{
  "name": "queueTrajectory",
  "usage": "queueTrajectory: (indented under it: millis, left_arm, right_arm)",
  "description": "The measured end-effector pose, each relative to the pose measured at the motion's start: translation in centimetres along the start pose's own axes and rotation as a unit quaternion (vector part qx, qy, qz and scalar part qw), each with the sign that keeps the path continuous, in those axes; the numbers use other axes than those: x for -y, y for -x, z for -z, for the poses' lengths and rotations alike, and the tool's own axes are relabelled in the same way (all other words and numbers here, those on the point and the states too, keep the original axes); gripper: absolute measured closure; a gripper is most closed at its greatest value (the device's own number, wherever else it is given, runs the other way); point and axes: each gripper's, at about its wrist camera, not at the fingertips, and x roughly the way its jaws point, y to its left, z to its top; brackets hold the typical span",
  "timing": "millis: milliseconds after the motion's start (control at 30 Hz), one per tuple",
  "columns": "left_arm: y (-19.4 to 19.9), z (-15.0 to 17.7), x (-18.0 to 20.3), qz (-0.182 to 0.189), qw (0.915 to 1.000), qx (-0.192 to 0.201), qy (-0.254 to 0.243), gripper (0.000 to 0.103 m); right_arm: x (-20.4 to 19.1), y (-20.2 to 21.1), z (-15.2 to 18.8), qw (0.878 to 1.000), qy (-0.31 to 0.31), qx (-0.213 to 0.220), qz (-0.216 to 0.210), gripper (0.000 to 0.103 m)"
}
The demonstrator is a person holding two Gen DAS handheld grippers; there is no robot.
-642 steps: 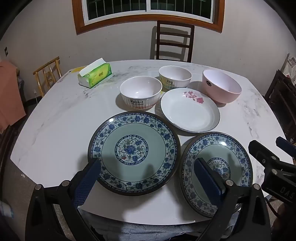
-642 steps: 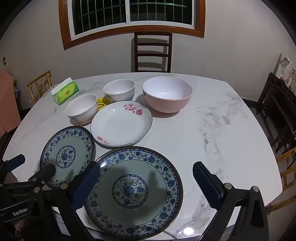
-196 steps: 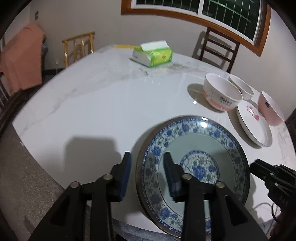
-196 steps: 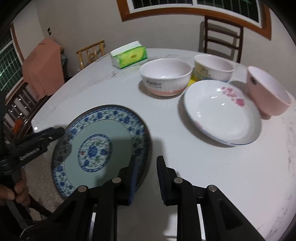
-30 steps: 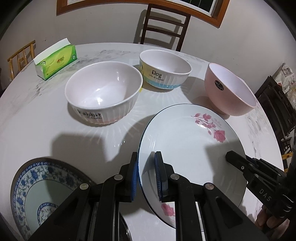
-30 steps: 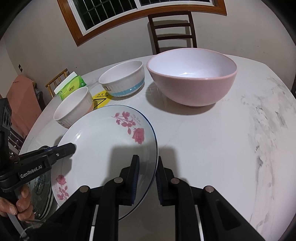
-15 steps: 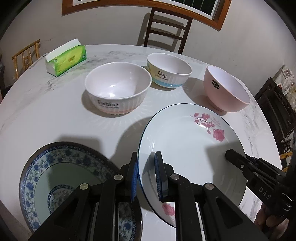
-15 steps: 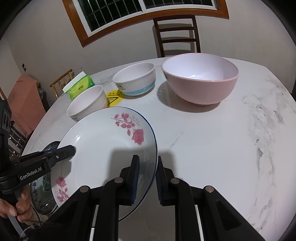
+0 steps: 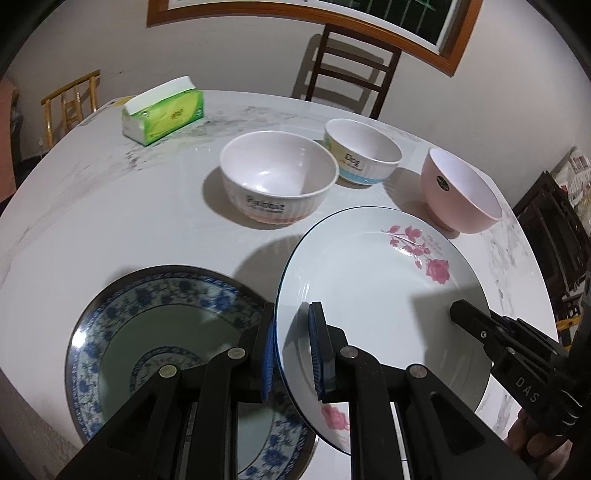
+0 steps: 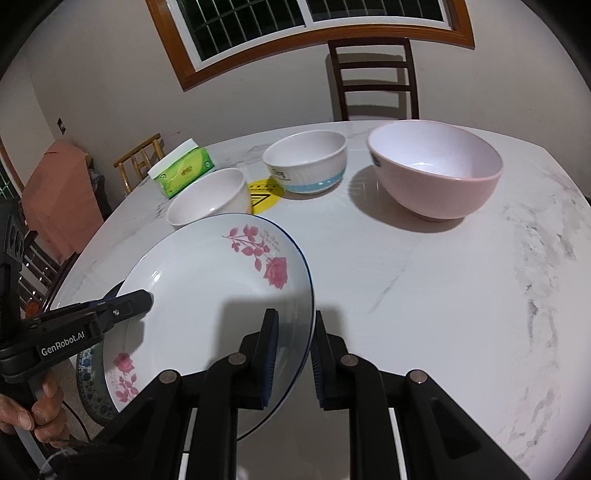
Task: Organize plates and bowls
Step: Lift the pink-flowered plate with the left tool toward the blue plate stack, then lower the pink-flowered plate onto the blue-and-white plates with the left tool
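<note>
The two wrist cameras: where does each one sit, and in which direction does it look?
Left wrist view: sits on the left gripper, looking down across the table; its fingers clamp the white rose plate, and the right gripper shows.
Right wrist view: sits on the right gripper at the plate's opposite rim, looking toward the window; the left gripper and a hand show.
Shared: plate, blue patterned plate, pink bowl, tissue box.
</note>
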Motion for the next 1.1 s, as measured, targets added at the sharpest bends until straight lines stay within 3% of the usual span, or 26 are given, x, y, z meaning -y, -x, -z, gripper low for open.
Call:
queueTrajectory:
  millis: [1100]
  left_arm:
    - [4.7,3.2,-10.2,-0.061,0.9941,0.005,0.09,0.09]
  right_arm:
    - [-10.2,-3.0,1.4,0.995,0.056,-0.041,-0.072,0.086]
